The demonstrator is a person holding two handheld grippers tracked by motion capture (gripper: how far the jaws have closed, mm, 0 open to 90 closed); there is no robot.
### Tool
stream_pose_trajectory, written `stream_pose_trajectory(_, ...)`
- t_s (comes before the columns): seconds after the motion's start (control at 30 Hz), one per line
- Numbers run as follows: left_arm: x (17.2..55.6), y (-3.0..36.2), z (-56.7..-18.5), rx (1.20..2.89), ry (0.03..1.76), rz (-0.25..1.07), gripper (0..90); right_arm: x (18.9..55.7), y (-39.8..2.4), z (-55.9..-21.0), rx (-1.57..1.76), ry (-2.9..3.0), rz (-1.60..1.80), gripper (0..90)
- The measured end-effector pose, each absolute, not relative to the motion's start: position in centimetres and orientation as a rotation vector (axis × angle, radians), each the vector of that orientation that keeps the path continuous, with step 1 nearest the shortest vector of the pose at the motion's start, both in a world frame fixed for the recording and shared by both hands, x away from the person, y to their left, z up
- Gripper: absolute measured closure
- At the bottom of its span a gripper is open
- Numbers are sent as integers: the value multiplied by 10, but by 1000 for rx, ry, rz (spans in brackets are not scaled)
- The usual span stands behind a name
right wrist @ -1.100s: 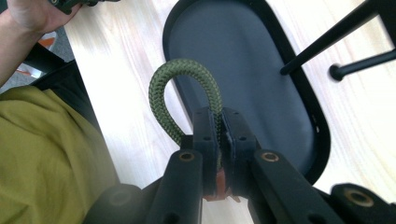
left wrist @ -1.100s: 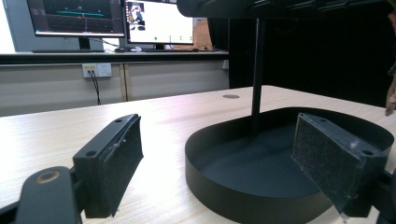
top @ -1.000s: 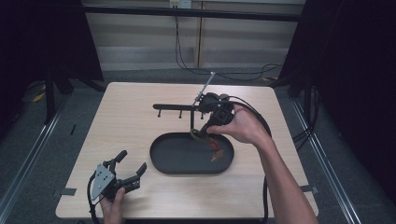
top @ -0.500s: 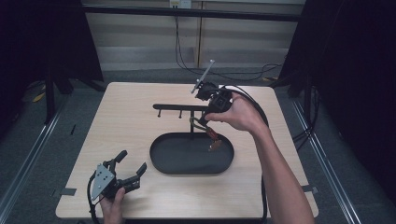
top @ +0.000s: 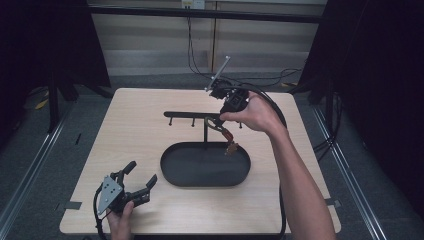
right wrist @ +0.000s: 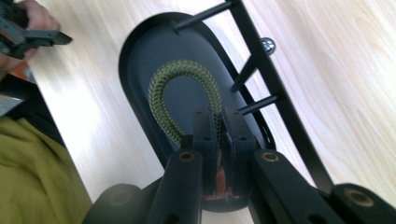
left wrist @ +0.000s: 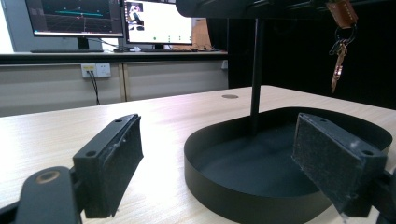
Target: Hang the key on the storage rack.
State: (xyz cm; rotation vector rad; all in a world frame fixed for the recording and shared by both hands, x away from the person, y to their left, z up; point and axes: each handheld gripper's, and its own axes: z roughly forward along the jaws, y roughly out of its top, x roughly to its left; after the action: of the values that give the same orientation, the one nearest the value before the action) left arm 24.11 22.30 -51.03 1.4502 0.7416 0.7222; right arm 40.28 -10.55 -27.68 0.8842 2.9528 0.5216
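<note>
The surface (top: 140,130) is showing pale wood grain with a smooth, faintly shiny finish. Below the right claw (right wrist: 218,122), the oval tray (left wrist: 219,186) is looking like matt black painted metal, as is the hook stand (top: 192,115) beside that claw. Between that claw's jaws, a loop (right wrist: 184,79) of olive braided cord is looking coarse and woven. Hanging beneath it, the keys (left wrist: 338,65) are glinting like metal under a tan tag (left wrist: 343,11), perhaps leather. The left claw (top: 141,181) is showing rough, matt black pads (left wrist: 116,168), seemingly foam or rubber.
</note>
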Motion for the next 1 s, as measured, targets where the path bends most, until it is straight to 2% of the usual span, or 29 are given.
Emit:
stream_pose_trajectory(0.77, 241, 222, -511, 1439, 742, 709, 157, 414, -109, -283, 929, 2945, 475, 853)
stream_pose_trajectory(1.0, 241, 223, -510, 1450, 737, 710, 157, 416, -106, -284, 934, 2931, 494, 819)
